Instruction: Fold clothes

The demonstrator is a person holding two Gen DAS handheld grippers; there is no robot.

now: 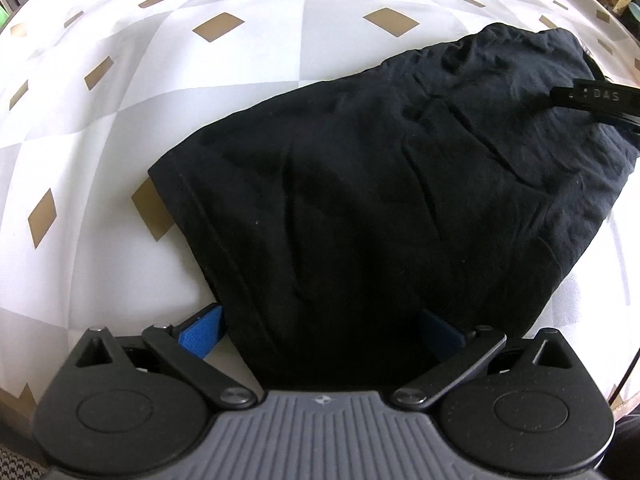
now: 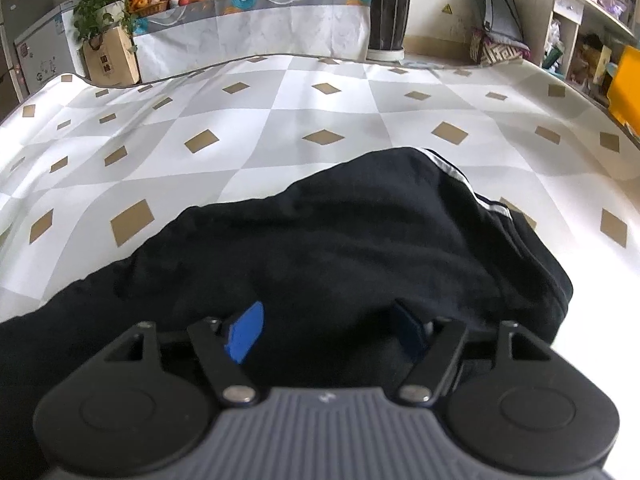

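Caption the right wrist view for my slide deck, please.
Right gripper, fingers spread, over a black garment with white stripes on a diamond-patterned sheet.

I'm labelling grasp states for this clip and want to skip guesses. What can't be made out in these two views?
- Left wrist view: the left gripper fingers' tips are buried under the black garment, so grip on cloth is unclear.
- Right wrist view: the right gripper fingers sit among the folds; contact is hidden.
- Left wrist view: the other gripper's lettering is cut off by the right edge.
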